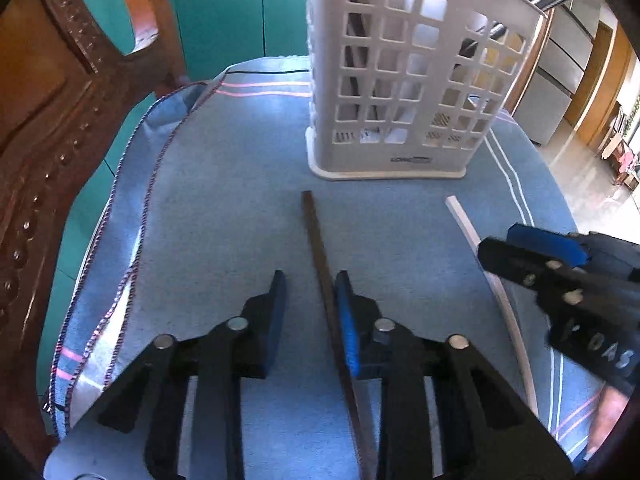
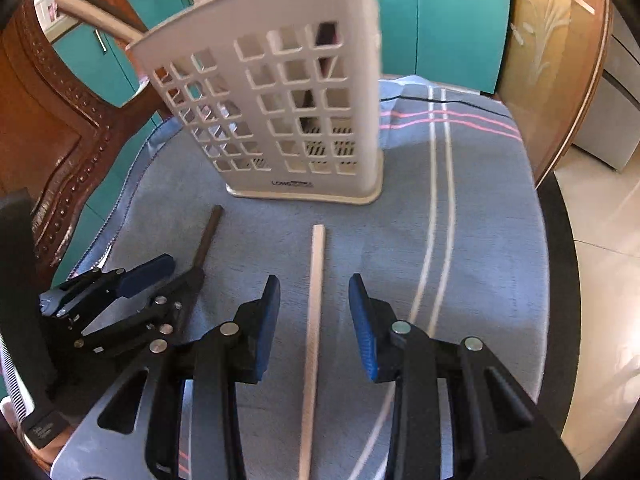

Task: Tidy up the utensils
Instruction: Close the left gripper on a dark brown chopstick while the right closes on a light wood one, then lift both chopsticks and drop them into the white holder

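Observation:
A white plastic lattice utensil holder (image 1: 404, 80) stands upright on the blue cloth; it also shows in the right wrist view (image 2: 288, 108). A dark brown chopstick (image 1: 320, 256) lies flat between the jaws of my open left gripper (image 1: 310, 312), against the right pad (image 1: 347, 320). In the right wrist view it (image 2: 206, 240) lies left. A white chopstick (image 2: 314, 312) lies flat between the jaws of my open right gripper (image 2: 314, 316), touching neither pad. It also shows in the left wrist view (image 1: 492, 280), with the right gripper (image 1: 520, 252) over it.
A blue cloth (image 1: 224, 208) with pink and white stripes covers the round table (image 2: 560, 280). A carved wooden chair (image 1: 48, 120) stands at the left. Teal cabinets (image 2: 452, 20) are behind. Dark utensils stand inside the holder.

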The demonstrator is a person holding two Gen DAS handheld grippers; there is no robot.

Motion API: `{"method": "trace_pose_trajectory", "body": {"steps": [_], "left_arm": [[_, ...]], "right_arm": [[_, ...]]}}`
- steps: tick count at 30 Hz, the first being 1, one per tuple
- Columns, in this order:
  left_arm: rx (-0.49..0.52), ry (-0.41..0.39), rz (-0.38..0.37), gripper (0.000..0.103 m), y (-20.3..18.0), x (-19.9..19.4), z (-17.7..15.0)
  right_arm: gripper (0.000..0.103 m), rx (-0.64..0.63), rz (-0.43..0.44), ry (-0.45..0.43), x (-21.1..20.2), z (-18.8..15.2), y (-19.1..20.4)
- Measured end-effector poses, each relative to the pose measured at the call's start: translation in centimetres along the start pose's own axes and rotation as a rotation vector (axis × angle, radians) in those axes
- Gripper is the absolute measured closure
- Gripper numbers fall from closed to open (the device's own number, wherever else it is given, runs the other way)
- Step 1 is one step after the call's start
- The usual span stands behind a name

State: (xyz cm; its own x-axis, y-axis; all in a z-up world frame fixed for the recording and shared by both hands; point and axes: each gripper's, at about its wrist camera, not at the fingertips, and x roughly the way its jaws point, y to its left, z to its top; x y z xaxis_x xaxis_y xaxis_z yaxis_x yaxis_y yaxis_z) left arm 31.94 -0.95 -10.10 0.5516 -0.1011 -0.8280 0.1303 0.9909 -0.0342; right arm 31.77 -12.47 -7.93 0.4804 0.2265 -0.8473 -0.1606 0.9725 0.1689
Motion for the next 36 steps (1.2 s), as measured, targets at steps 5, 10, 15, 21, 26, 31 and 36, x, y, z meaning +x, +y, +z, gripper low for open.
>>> {"method": "trace_pose_trajectory", "body": {"steps": [5,10,15,21,26,31,36], "left_arm": [[-0.004,-0.003,-0.002,0.077,0.4,0.0,-0.1],[0.009,-0.015,0.026,0.071,0.0,0.1,0.2],[-0.004,-0.013,0.037,0.067,0.1,0.6,0.9],[-0.001,-0.012,0.033,0.078,0.0,0.8,1.1],[-0.042,-0.012,0.006,0.094,0.4,0.6,1.0],[-0.076,-0.035,-0.020,0.096,0.7,-0.5,1.1],[-0.050,-0.151,-0.039,0.096,-0.2,-5.4,0.9]], "right_arm": [[0.067,-0.038,-0.031,0.053,2.1,-0.1,1.3],[0.067,-0.068,-0.064,0.038,2.5,-0.1,1.9],[0.067,-0.104,-0.099,0.029,2.9,-0.1,2.9],[0.096,-0.093,-0.095,0.014,3.0,-0.1,2.9],[0.097,-0.053,-0.063,0.006,2.6,-0.1,1.9],[0.097,-0.027,-0.032,-0.048,0.7,-0.6,1.4],[0.097,-0.025,0.001,-0.142,-4.3,-0.5,0.6]]}}
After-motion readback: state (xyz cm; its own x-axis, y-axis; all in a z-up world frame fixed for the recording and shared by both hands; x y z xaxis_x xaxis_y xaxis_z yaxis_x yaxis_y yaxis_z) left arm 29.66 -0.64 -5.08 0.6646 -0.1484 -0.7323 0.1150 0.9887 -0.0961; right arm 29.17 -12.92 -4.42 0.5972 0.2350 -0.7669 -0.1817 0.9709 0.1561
